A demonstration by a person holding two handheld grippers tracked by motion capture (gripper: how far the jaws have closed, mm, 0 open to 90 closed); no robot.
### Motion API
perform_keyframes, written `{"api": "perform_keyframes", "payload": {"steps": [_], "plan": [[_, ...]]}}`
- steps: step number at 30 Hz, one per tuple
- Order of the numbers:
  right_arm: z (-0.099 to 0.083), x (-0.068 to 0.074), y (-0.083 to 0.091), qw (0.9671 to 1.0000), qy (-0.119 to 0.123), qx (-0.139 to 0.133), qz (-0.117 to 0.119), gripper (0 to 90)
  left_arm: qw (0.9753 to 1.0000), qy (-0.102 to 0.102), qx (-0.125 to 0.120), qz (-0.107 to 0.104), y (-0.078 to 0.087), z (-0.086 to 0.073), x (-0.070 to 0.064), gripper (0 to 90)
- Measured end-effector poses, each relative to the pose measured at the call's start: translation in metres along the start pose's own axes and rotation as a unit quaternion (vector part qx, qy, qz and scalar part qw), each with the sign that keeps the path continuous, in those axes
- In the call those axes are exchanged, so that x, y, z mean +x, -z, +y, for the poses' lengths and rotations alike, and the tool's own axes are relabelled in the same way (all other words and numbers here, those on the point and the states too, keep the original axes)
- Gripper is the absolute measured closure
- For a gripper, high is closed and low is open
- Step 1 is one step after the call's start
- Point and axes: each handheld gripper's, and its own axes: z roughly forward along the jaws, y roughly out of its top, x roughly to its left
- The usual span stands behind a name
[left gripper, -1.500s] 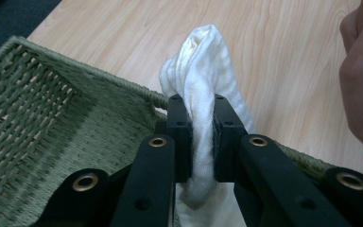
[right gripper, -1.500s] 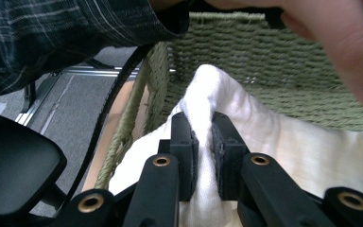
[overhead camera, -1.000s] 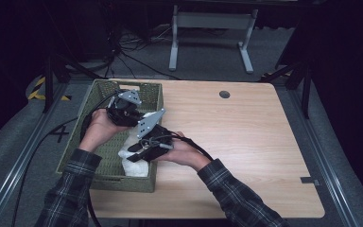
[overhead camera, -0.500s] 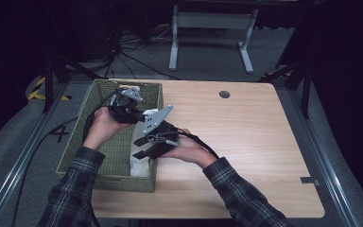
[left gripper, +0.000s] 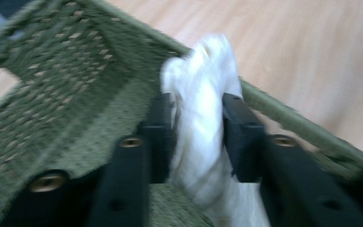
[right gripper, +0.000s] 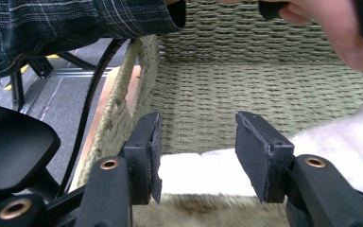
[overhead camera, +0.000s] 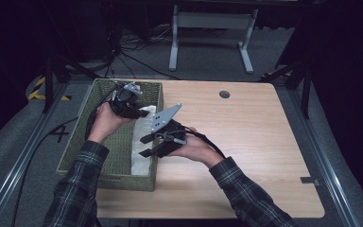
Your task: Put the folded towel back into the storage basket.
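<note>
A white cloth [overhead camera: 142,142] lies along the right side of a green woven basket [overhead camera: 87,151] at the table's left. My left gripper [overhead camera: 142,112] holds one end of it above the basket's far right; in the left gripper view the jaws are shut on a bunched fold of the white cloth [left gripper: 203,127]. My right gripper [overhead camera: 144,145] hovers at the basket's right rim with its jaws apart. In the right gripper view the cloth [right gripper: 203,172] lies beyond and below the open jaws, with nothing between them.
The wooden table [overhead camera: 246,142] stretches to the right of the basket, with a round cable hole [overhead camera: 224,94] near its far edge. Cables trail from both grippers. A white metal stand [overhead camera: 208,33] is on the floor behind the table.
The right gripper has let go of the cloth and drawn back to the basket's right rim with its jaws open. The left gripper has lifted its end of the cloth slightly.
</note>
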Motion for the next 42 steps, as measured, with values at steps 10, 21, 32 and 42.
{"api": "perform_keyframes", "payload": {"steps": [10,21,32,42], "plan": [[-0.015,-0.007,0.029,0.9996,-0.013,-0.002,-0.026,48.3,0.9995,0.017,-0.024,0.014,0.010,0.007,-0.005,42.0],[-0.046,-0.014,0.078,0.9978,-0.034,0.001,-0.056,45.5,0.9981,0.018,-0.055,-0.020,0.007,0.033,-0.045,33.6],[-0.090,-0.014,0.129,0.9954,-0.053,0.015,-0.078,43.7,0.9971,0.024,-0.068,-0.023,-0.007,0.057,-0.089,26.1],[-0.149,-0.007,0.162,0.9911,-0.086,0.013,-0.101,39.7,0.9973,0.023,-0.067,-0.021,-0.033,0.059,-0.146,24.4]]}}
